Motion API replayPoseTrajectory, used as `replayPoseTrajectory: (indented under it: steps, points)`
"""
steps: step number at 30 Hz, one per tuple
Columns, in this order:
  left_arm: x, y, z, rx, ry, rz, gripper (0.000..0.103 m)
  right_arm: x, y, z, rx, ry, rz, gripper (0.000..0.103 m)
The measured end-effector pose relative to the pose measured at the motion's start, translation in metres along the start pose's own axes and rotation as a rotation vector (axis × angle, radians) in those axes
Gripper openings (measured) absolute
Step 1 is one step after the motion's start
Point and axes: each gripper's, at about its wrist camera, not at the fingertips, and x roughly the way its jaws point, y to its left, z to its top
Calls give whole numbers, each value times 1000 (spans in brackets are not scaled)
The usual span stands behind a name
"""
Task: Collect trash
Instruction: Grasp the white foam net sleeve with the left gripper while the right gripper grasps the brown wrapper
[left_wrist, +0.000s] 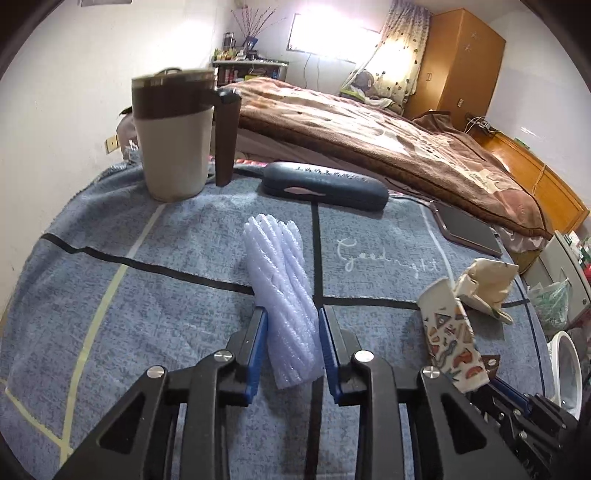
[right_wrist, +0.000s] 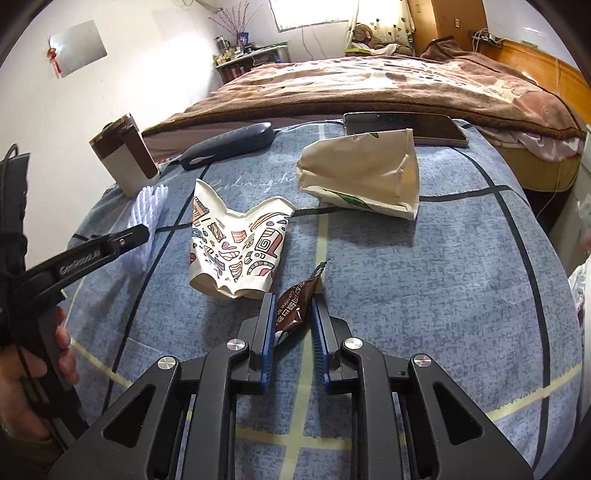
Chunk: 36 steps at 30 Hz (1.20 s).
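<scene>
A white foam net sleeve (left_wrist: 284, 295) lies on the blue cloth (left_wrist: 166, 295). My left gripper (left_wrist: 291, 317) has its blue pads on both sides of the sleeve's near half and touches it. A brown snack wrapper (right_wrist: 297, 302) lies between the pads of my right gripper (right_wrist: 293, 310), which are close around it. A crushed patterned paper cup (right_wrist: 236, 247) lies just beyond it, also in the left wrist view (left_wrist: 450, 332). A crumpled beige paper bag (right_wrist: 365, 177) lies farther back.
A beige and brown jug (left_wrist: 177, 133) stands at the far left. A dark glasses case (left_wrist: 325, 184) and a phone (left_wrist: 467, 229) lie at the far edge. The bed (left_wrist: 369, 122) is behind. A white bin (left_wrist: 565, 365) stands at the right.
</scene>
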Motion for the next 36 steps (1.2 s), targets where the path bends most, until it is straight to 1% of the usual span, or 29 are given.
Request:
replayPoseTrajectory:
  steps: [7,13,18,21,23,26,27,29,31,33,34,36]
  points:
    - [-19,-7,-12,27,-11,-32,28,-9,1,-3,13,-22,36,13]
    - [-39,-18,-26,51,-14,-71,28,-18,-1,-4,16,-36,41,11]
    - [-57,-27,-37,69,-26,-109,28,-26,-4,-6,-9,-19,46,10]
    - [-66,-35,-43,91,-34,-120,28,-30,-2,-7,-46,-10,30,10]
    - [-71,-37,-47,92,-37,-126,28,-28,1,-9,-78,12,12,10]
    - [-74,-40,-51,89,-33,-135,28,-22,4,-12,-100,50,36,10]
    - [-74,-41,-53,95,-32,-134,28,-20,6,-13,-110,56,22,10]
    - [-75,-41,-56,98,-24,-129,28,-15,11,-16,-135,68,-13,11]
    - [-76,-39,-59,95,-22,-125,28,-11,12,-18,-144,71,-36,16]
    - [-77,-37,-61,88,-19,-122,28,-9,9,-17,-129,79,-22,20]
    - [-77,-35,-62,84,-17,-120,28,-7,8,-17,-119,91,-4,25]
    - [-78,-34,-64,78,-14,-117,28,-6,8,-19,-119,105,8,28]
